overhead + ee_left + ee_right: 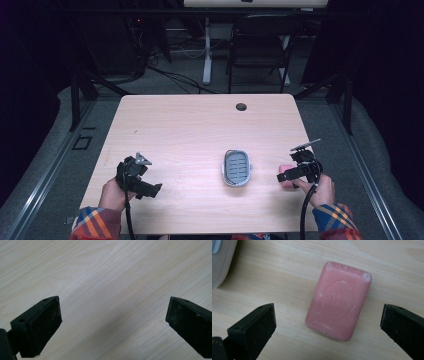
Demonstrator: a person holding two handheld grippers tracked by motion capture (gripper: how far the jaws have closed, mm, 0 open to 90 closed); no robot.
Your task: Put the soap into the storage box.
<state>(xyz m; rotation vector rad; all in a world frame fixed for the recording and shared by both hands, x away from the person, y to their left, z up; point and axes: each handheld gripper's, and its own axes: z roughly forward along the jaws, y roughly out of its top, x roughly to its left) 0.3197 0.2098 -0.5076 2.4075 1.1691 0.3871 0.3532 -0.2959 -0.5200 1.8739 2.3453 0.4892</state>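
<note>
Soap (338, 301) is what my right gripper hangs over, but the biggest thing before me is the bench (190, 130), a pale wood top with a small round cable hole (241, 106) near its far edge. Beyond it, on the floor, stands a dark folding chair (260, 47).

Next in size is the soap dish (236, 168), a grey slatted tray in a whitish rim, lying right of the bench's middle and toward the near edge. In the right gripper view its pale corner (222, 260) shows at the upper left, apart from the bar.

My left gripper (142, 182) sits near the near-left corner of the bench, its jaws spread wide over bare wood, holding nothing.

My right gripper (290, 172) is near the near-right edge, to the right of the dish. Its jaws also stand wide apart, one on either side of the bar and touching neither end.

The soap itself, a pink rectangular bar with a stamped oval on top and whitish flecks, lies flat on the bench just right of the dish.
</note>
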